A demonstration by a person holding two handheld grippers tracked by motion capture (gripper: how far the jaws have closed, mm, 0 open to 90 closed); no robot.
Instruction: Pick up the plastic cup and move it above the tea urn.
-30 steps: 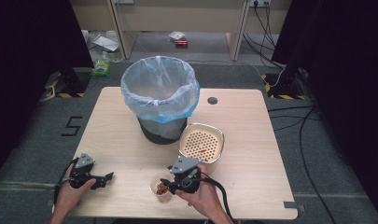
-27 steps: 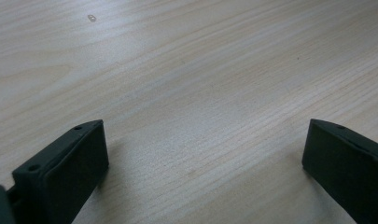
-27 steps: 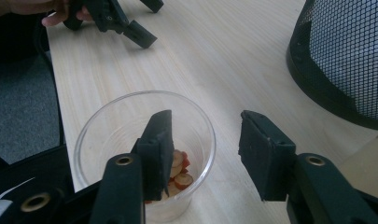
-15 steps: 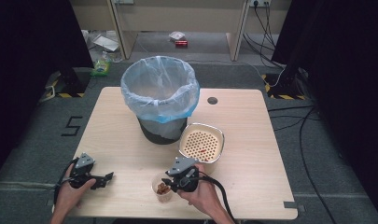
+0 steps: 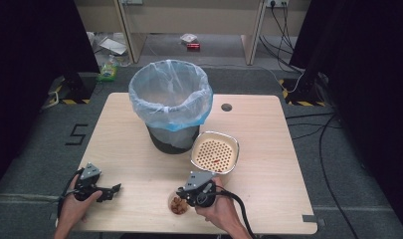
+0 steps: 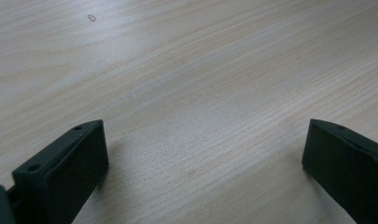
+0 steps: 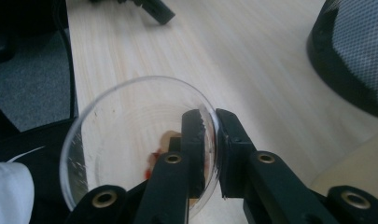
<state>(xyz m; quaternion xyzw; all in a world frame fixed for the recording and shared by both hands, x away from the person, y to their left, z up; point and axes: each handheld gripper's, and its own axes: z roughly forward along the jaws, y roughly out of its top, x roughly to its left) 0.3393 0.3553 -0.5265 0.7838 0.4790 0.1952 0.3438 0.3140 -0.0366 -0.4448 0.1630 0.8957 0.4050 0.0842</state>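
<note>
A small clear cup (image 5: 178, 203) with brown food scraps inside sits near the table's front edge. My right gripper (image 5: 183, 193) is shut on the cup's rim (image 7: 210, 122), one jaw inside the wall and one outside. Red-brown scraps (image 7: 155, 156) lie at the cup's bottom. My left gripper (image 5: 114, 189) rests open on the wood at the front left, with bare table between its two jaws (image 6: 205, 140). A bin lined with a blue bag (image 5: 170, 102) stands at the table's middle back. A cream strainer dish (image 5: 215, 153) lies just behind the right gripper.
The bin's black mesh wall (image 7: 354, 56) rises to the right of the cup in the right gripper view. The left gripper's tip (image 7: 155, 10) lies farther along the table there. A cable hole (image 5: 226, 107) sits in the tabletop behind the dish.
The right gripper and cup have shifted slightly; the cup stays in its jaws. The left gripper has not moved.
</note>
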